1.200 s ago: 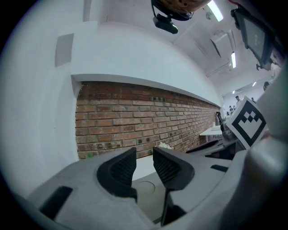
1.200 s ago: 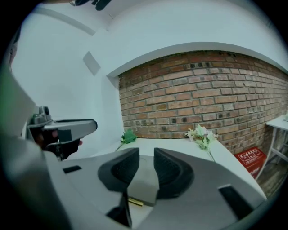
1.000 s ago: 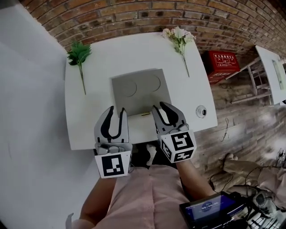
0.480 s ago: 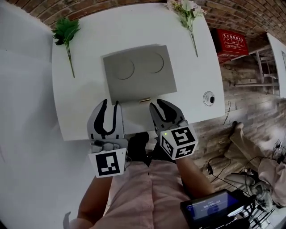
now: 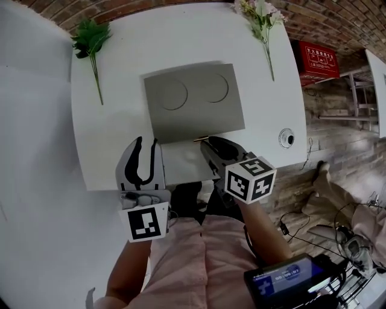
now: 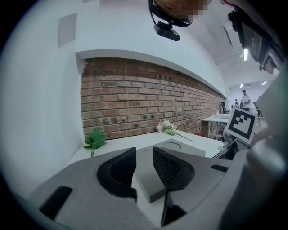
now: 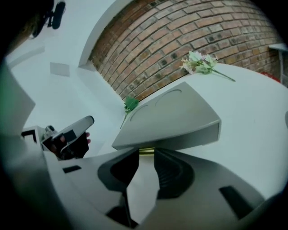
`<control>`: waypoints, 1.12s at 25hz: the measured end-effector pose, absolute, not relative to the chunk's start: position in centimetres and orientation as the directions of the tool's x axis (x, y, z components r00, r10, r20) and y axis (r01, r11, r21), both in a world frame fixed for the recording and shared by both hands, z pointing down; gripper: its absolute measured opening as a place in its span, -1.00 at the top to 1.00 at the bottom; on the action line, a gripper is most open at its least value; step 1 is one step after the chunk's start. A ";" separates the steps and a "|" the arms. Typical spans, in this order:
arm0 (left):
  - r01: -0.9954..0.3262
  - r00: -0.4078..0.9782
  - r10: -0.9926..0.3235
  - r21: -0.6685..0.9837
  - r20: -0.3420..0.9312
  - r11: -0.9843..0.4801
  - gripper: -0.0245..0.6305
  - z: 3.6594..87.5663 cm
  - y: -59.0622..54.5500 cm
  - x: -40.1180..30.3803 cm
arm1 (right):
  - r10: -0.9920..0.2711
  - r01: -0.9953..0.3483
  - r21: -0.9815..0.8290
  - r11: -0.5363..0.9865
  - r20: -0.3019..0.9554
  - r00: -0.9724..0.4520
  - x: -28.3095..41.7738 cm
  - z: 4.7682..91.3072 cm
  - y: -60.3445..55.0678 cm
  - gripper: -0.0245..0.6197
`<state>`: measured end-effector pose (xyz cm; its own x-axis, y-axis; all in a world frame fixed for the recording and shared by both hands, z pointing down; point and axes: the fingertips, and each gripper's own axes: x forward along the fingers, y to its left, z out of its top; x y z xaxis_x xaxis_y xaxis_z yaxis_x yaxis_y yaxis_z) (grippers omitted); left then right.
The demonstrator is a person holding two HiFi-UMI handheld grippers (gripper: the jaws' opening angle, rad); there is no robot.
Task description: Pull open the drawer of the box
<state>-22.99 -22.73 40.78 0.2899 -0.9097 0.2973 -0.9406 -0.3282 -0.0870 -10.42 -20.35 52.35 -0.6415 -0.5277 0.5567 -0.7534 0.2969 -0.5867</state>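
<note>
A flat grey box [image 5: 193,99] with two round dents in its lid lies mid-table, its drawer front facing me. A small brass handle [image 5: 197,138] sticks out of that front. My right gripper [image 5: 210,145] is at the handle. In the right gripper view the handle [image 7: 146,151] sits just between the jaw tips of the right gripper [image 7: 145,158]; the jaws are opening and the pads do not press on it. My left gripper [image 5: 146,142] hovers left of the box's front corner [image 6: 150,188], open with nothing between its jaws [image 6: 144,155].
A green sprig [image 5: 90,42] lies at the table's far left, white flowers [image 5: 259,12] at the far right. A small round fitting [image 5: 286,137] sits near the right edge. A red crate [image 5: 318,60] stands on the floor beyond. The table's front edge [image 5: 108,186] is close to me.
My right gripper has moved forward and left, up to the brass handle, and has turned. The left gripper has hardly moved. The head view has shifted slightly.
</note>
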 end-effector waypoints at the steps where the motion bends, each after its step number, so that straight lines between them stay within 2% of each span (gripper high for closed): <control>1: -0.941 0.289 -0.910 -0.085 0.298 -0.327 0.55 40.8 -22.8 -23.0 | -0.512 -0.739 -0.613 0.281 0.555 -0.655 -10.4 52.5 -20.4 0.58; 14: -0.952 0.262 -0.922 -0.082 0.286 -0.296 0.55 40.8 -23.1 -23.9 | -0.424 -0.655 -0.728 0.202 0.538 -0.728 -11.1 53.6 -21.2 0.54; 21: -0.955 0.256 -0.923 -0.074 0.288 -0.288 0.55 40.7 -22.9 -24.1 | -0.366 -0.630 -0.755 0.180 0.543 -0.756 -11.4 54.1 -20.9 0.65; 28: -0.956 0.251 -0.923 -0.074 0.291 -0.283 0.55 40.5 -22.9 -24.3 | -0.384 -0.626 -0.761 0.172 0.533 -0.754 -11.1 53.7 -20.8 0.73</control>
